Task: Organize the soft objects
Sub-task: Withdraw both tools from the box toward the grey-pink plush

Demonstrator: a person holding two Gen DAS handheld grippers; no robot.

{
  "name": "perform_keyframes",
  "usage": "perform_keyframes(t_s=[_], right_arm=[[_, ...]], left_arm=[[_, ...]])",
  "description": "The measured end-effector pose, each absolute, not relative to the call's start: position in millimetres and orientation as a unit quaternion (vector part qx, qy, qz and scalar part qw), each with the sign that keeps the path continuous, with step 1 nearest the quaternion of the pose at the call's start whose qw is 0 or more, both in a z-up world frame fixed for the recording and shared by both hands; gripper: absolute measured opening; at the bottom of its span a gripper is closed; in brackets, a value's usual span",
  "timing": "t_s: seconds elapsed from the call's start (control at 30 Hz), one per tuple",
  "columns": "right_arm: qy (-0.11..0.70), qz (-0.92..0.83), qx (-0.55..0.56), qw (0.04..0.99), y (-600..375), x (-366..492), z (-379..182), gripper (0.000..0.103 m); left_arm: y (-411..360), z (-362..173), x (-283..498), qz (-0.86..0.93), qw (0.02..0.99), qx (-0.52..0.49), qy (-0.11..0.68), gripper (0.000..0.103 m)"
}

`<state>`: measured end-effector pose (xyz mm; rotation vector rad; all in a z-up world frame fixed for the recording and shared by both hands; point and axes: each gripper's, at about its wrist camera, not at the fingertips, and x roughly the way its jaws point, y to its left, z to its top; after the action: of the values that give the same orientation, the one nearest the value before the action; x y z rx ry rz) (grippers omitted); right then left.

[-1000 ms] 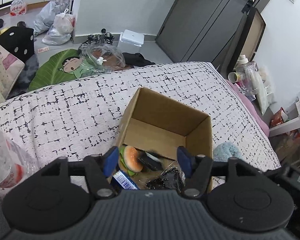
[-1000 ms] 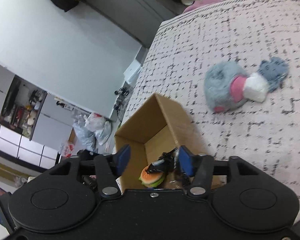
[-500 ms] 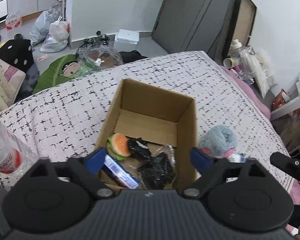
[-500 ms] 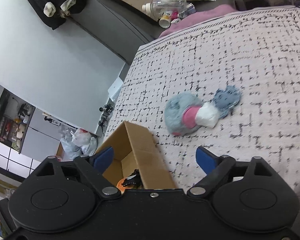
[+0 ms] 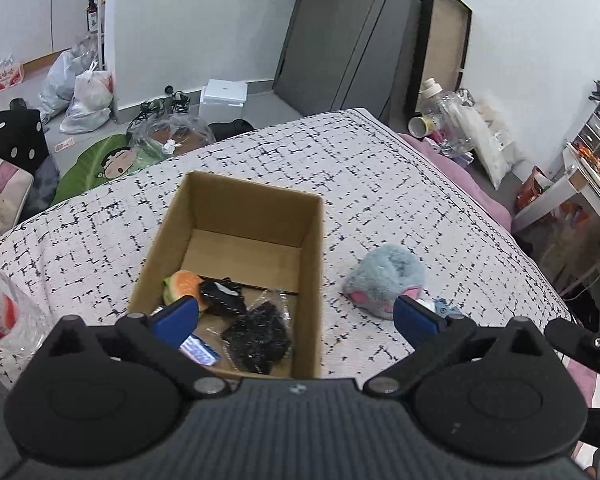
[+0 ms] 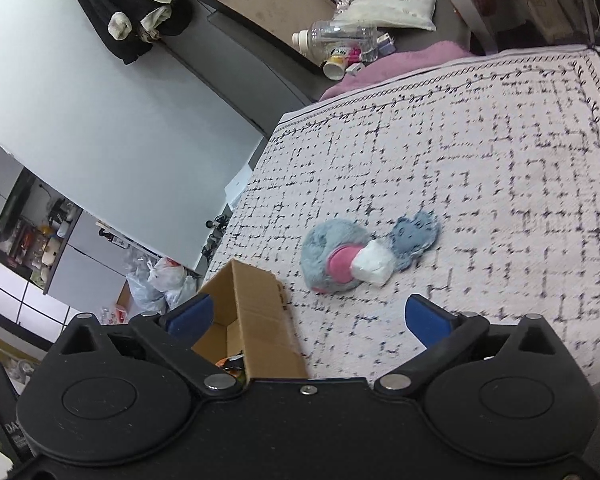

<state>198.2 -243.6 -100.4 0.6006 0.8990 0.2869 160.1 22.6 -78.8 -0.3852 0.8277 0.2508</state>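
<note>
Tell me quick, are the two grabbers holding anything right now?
Left gripper: jaws wide open, holding nothing, above the cardboard box.
Right gripper: jaws wide open, holding nothing, facing the blue plush toy.

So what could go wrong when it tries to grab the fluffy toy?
The plush is round and fluffy, so the right gripper, open now, might pinch only fur and let it slip. Its small blue part trails to one side and could snag on the box rim. The box already holds a burger toy and dark packets near its front, so the plush may land on them.
</note>
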Motion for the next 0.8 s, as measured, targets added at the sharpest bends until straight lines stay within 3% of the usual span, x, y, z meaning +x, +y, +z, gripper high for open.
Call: perform_keyframes(t_s=[0.8], right_arm=[[0.43, 0.13, 0.284, 0.847, -303.0, 215.6, -128.5, 0.103]], left_arm=[[-65.1, -90.2, 175.4, 0.108, 0.896, -0.139, 0.408, 0.102]])
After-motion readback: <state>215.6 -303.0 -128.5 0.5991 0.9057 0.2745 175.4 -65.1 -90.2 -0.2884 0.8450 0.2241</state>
